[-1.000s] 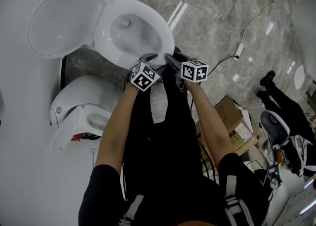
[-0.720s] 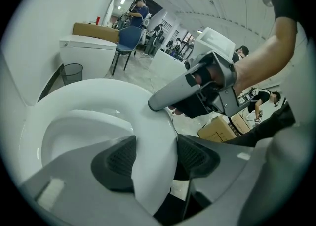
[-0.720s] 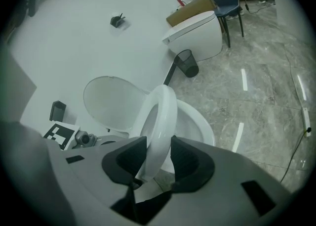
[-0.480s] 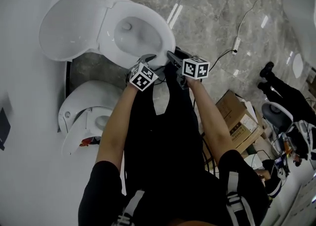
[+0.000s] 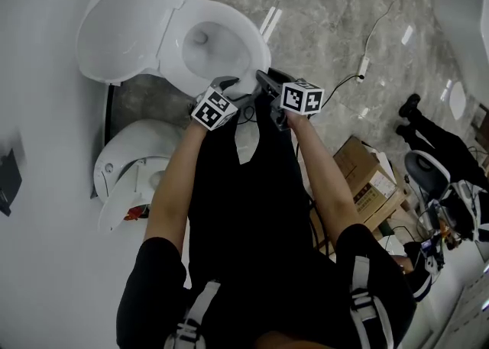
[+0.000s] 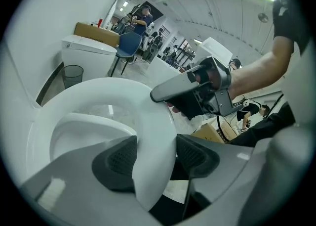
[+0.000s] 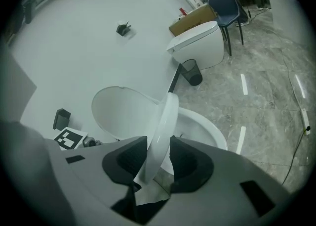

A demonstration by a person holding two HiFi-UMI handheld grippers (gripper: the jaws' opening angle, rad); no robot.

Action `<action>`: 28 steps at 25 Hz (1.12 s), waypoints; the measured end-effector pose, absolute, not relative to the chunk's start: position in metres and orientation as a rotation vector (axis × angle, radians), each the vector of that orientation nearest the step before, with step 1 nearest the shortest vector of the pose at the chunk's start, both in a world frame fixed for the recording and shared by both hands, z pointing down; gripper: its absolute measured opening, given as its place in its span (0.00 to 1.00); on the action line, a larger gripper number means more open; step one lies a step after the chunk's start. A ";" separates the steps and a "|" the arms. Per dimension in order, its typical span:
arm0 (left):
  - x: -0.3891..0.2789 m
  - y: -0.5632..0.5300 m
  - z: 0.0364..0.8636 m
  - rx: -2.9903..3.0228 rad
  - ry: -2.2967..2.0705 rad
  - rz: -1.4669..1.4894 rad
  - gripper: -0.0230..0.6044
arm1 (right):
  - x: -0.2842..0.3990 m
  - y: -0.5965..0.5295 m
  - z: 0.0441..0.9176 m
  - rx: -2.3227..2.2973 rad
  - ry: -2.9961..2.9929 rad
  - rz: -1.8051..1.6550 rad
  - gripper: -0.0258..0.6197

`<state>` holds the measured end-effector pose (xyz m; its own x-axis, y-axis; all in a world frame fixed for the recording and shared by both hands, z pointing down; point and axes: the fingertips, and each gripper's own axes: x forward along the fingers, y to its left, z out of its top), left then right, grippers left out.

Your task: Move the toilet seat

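The white toilet seat [image 5: 258, 51] is held by its front rim over the bowl [image 5: 210, 42], with the lid [image 5: 122, 30] leaning back against the wall. My left gripper [image 5: 229, 84] is shut on the rim, and the thick white ring [image 6: 148, 121] fills the gap between its dark pads [image 6: 118, 158]. My right gripper [image 5: 263, 80] grips the same rim just to the right. In the right gripper view the seat [image 7: 165, 121] stands edge-on and steeply tilted between the pads [image 7: 185, 160], in front of the lid [image 7: 123, 113].
A second toilet [image 5: 134, 164] stands by the wall at lower left. A cardboard box [image 5: 359, 187], a cable with a power strip [image 5: 365, 72] and people [image 5: 428, 149] are to the right. Another toilet [image 7: 197, 44], a waste bin [image 7: 190, 71] and a chair [image 7: 224, 0] stand further back.
Both grippers have risen together with the seat's front rim held in them, so the seat now tilts up off the bowl. The jaws look the same.
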<state>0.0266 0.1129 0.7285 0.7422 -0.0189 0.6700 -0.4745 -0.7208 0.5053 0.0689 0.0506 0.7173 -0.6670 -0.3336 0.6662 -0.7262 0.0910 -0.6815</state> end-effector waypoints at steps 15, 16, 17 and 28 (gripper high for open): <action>-0.026 0.106 0.676 2.297 -0.431 0.908 0.39 | 0.026 0.026 0.656 1.093 -2.094 1.589 0.25; -0.030 0.105 0.674 2.294 -0.448 0.910 0.39 | 0.024 0.024 0.654 1.093 -2.096 1.581 0.25; -0.032 0.105 0.670 2.289 -0.466 0.912 0.39 | 0.023 0.023 0.651 1.094 -2.096 1.575 0.25; -0.044 0.093 0.652 2.281 -0.566 1.058 0.39 | 0.000 0.009 0.627 1.061 -2.113 1.566 0.25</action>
<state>-0.0441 0.0931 0.6519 0.5999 -0.1388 0.7879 -0.5781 -0.7560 0.3070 0.0005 0.0092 0.6269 -0.6804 -0.3784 0.6276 -0.7106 0.1311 -0.6913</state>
